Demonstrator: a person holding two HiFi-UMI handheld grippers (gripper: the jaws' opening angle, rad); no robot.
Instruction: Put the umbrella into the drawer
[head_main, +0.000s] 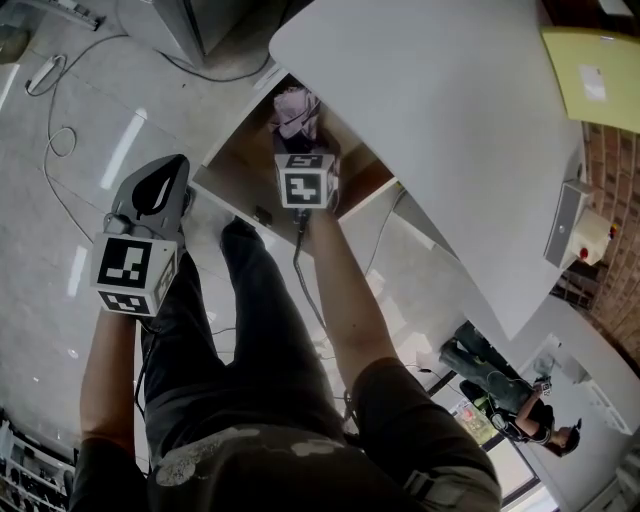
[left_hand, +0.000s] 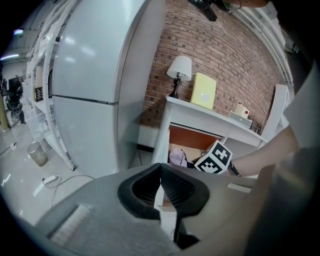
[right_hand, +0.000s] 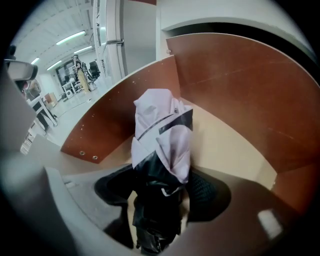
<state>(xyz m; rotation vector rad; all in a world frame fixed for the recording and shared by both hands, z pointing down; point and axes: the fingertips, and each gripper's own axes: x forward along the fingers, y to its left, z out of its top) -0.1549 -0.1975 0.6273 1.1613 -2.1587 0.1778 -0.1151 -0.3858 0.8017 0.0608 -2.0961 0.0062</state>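
Evidently, the open wooden drawer (right_hand: 115, 115), with red-brown walls and a pale floor, is drawn out from under the wide white desk top (head_main: 450, 120). It is entered steeply from above by the right gripper (right_hand: 160, 192), presumably so that the load can be set down on the floor rather than dropped. The folded lilac-and-black fabric umbrella (right_hand: 161, 140) is found inside that drawer, apparently resting on its floor. It stretches forward from between the right gripper's jaws, with its black end lying between the pads. Those jaws are spread wide and do not seem to be pressed against it, so the umbrella is judged released. The left gripper (left_hand: 161, 172) is held clenched on nothing, outside the drawer and well apart from the umbrella, probably to stay out of the way.
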